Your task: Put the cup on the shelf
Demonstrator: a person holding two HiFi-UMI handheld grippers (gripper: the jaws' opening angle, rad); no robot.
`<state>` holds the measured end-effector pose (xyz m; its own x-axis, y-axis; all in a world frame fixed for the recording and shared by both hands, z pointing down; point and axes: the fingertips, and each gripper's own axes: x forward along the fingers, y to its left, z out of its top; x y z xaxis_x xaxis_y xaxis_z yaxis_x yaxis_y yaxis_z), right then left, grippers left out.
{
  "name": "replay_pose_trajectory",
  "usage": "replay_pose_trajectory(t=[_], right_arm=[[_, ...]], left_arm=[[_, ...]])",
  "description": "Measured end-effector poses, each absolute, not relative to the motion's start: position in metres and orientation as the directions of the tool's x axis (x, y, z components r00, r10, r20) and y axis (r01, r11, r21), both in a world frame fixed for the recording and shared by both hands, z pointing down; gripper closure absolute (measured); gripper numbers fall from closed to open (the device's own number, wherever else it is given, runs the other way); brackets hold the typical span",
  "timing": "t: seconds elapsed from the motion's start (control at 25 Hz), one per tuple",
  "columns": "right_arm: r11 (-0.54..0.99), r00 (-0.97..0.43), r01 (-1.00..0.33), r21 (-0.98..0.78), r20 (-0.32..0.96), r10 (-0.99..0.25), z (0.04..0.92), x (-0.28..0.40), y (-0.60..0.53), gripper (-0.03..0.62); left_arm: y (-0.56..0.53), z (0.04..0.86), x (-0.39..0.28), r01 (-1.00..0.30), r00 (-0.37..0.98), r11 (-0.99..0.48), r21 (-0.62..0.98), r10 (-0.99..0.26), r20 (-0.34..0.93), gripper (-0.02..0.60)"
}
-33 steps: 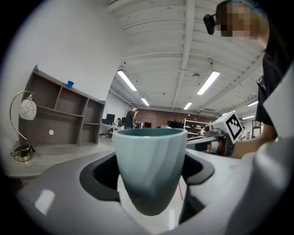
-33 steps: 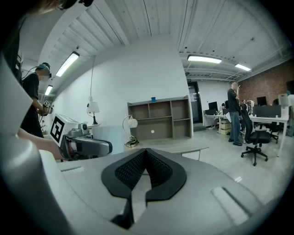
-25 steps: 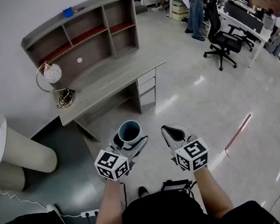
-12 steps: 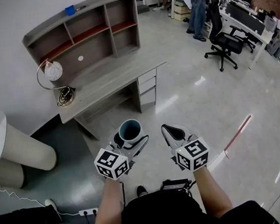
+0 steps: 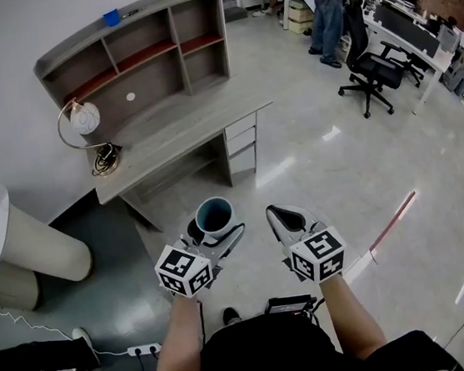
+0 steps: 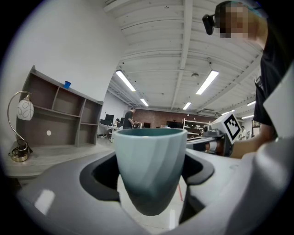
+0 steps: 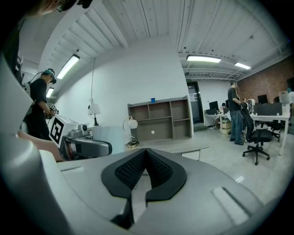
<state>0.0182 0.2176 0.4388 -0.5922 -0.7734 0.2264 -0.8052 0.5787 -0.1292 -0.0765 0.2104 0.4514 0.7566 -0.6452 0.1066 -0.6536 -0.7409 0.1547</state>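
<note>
A teal cup (image 5: 214,215) stands upright between the jaws of my left gripper (image 5: 211,229), which is shut on it; in the left gripper view the cup (image 6: 150,167) fills the middle, held at its lower body. My right gripper (image 5: 284,220) is shut with nothing in it, its pads meeting in the right gripper view (image 7: 145,170). Both are held above the floor, in front of the grey desk (image 5: 177,135). The grey shelf unit (image 5: 140,53) stands on the desk's back, against the white wall, some way ahead.
A globe lamp (image 5: 83,120) stands at the desk's left end, and a small blue object (image 5: 112,18) sits on the shelf top. A beige cylinder (image 5: 43,251) lies at the left. Office chairs (image 5: 374,72) and a standing person (image 5: 323,1) are at the far right.
The head view has shifted only a little; both grippers and the cup keep their places.
</note>
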Motion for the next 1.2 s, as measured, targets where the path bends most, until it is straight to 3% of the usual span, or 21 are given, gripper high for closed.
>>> replay_pose_trajectory(t=[0.6,1.2], right_arm=[[0.614,-0.629,-0.776,-0.144,0.233,-0.741,0.452,0.076,0.209,0.582],[0.601,-0.62,-0.784,-0.157,0.262,-0.74,0.466,0.073,0.174,0.582]], left_arm=[[0.208,0.459,-0.038,-0.72,0.694,-0.68,0.141,-0.709,0.122,0.206],[0.166,0.473,-0.04,-0.718,0.696,-0.685,0.122,-0.703,0.147,0.206]])
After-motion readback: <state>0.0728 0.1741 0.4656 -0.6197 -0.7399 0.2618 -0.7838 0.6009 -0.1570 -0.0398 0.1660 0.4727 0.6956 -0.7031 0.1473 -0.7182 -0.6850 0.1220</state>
